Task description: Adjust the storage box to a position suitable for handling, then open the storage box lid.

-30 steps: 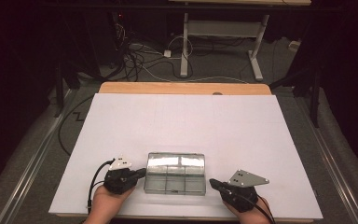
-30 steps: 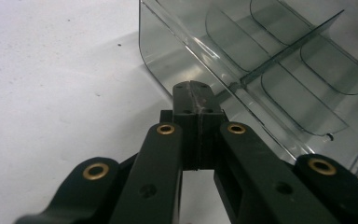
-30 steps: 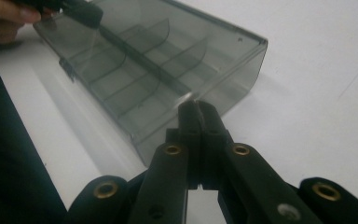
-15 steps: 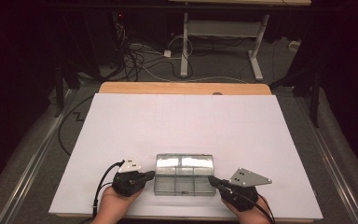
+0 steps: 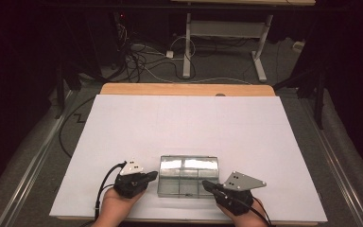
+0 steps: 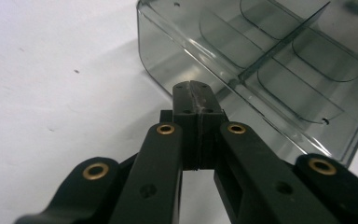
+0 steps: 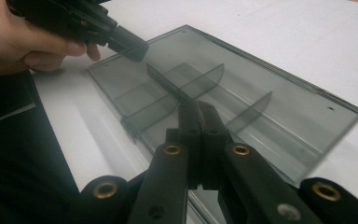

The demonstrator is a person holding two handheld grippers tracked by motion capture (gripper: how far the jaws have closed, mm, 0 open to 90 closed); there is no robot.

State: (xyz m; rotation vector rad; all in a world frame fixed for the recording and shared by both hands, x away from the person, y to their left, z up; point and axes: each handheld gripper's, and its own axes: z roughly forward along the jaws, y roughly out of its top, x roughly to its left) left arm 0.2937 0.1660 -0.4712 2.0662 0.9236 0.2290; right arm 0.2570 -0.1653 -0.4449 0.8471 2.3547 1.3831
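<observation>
1. Compartment box (image 5: 187, 176) lies on the white bench (image 5: 189, 123), long axis left to right, between left gripper (image 5: 152, 176) and right gripper (image 5: 207, 185).
2. Left gripper view: closed, empty jaws touch the box wall (image 6: 177, 65).
3. Right gripper view: closed, empty jaws at the box (image 7: 261, 107) edge.

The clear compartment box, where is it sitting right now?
In the high view the clear compartment box lies on the white table sheet near the front edge, between the shut left tongs and the shut right tongs.

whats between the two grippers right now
The clear divided box lies between the left gripper and right gripper, seen in the high view.
</observation>
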